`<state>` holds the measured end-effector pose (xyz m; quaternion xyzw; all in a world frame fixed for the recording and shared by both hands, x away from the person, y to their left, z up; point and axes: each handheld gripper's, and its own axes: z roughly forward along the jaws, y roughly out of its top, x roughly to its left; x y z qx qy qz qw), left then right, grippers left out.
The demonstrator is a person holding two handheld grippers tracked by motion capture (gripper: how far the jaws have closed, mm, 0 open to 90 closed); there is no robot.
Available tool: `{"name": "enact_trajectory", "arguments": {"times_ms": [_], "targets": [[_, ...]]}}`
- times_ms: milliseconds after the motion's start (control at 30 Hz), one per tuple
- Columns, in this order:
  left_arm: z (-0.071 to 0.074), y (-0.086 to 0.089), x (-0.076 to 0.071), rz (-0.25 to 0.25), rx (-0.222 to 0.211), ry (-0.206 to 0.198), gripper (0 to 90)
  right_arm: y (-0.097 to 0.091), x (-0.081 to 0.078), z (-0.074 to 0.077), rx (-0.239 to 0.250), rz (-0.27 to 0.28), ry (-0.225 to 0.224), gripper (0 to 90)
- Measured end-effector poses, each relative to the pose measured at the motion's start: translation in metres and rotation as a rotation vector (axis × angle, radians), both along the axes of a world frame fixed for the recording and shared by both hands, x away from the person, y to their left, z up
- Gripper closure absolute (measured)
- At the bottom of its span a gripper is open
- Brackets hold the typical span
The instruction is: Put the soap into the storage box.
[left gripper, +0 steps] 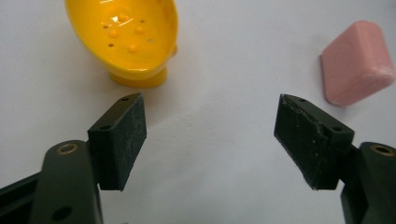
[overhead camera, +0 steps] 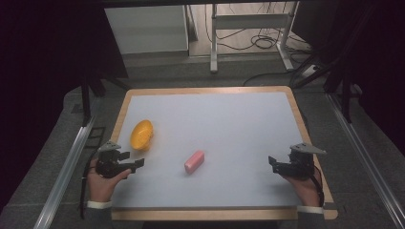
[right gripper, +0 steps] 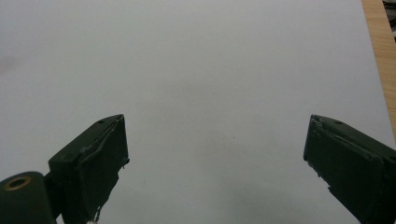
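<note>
Unlabelled pink block (overhead camera: 194, 161), yellow dish (overhead camera: 142, 134)

High view overhead, fwd-down; gripper views close, low over table (overhead camera: 229, 119)

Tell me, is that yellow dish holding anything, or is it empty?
Empty. In the left gripper view the yellow dish shows only its own bumps and small holes inside. The pink bar lies apart from it on the table.

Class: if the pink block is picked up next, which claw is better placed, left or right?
Left, probably. The left claw sits open nearer the pink block, which lies just ahead in its own view. The right claw faces bare mat.
</note>
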<state>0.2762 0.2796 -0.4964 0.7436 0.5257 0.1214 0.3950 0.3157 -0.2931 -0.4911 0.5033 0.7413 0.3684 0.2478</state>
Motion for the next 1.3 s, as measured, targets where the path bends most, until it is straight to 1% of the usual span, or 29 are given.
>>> {"name": "enact_trajectory", "arguments": {"times_ms": [100,167,233,300,333,367,467,600,700,867,1033,1100,1300], "targets": [[0.003,-0.003,-0.002,-0.002,0.010,0.005,26.6,-0.001,-0.001,0.001,-0.003,0.001,-0.006,6.4],[0.004,-0.003,-0.002,-0.007,0.008,0.008,26.6,-0.002,-0.002,0.002,0.007,-0.001,-0.006,6.6],[0.010,-0.008,-0.002,-0.023,0.003,0.009,26.6,-0.002,-0.002,0.002,0.006,0.003,-0.005,6.6],[0.015,-0.011,-0.002,-0.030,0.010,0.005,26.5,-0.002,-0.003,0.003,0.006,0.003,-0.012,6.6],[0.015,-0.011,-0.002,-0.030,0.010,0.005,26.5,-0.002,-0.003,0.003,0.006,0.003,-0.012,6.6],[0.021,-0.013,0.000,-0.039,0.013,0.001,26.5,-0.003,-0.003,0.003,0.005,0.001,-0.011,6.7],[0.028,-0.016,0.000,-0.048,0.019,-0.010,26.5,-0.004,-0.003,0.003,-0.001,-0.005,-0.014,6.7],[0.034,-0.021,0.001,-0.068,0.022,-0.020,26.4,-0.005,-0.003,0.002,-0.007,-0.006,-0.012,6.9],[0.036,-0.024,0.002,-0.079,0.029,-0.022,26.1,-0.004,-0.003,0.001,-0.010,-0.006,-0.013,6.8],[0.040,-0.025,0.001,-0.083,0.030,-0.030,26.1,-0.004,-0.004,0.002,-0.012,-0.006,-0.015,7.0],[0.042,-0.027,0.002,-0.093,0.039,-0.027,26.1,-0.005,-0.004,0.003,-0.011,-0.011,-0.019,7.0],[0.044,-0.031,0.004,-0.107,0.053,-0.025,25.9,-0.005,-0.004,0.003,-0.014,-0.011,-0.016,7.0],[0.045,-0.041,0.008,-0.123,0.071,-0.020,25.6,-0.005,-0.004,0.002,-0.018,-0.009,-0.014,7.0]]}}
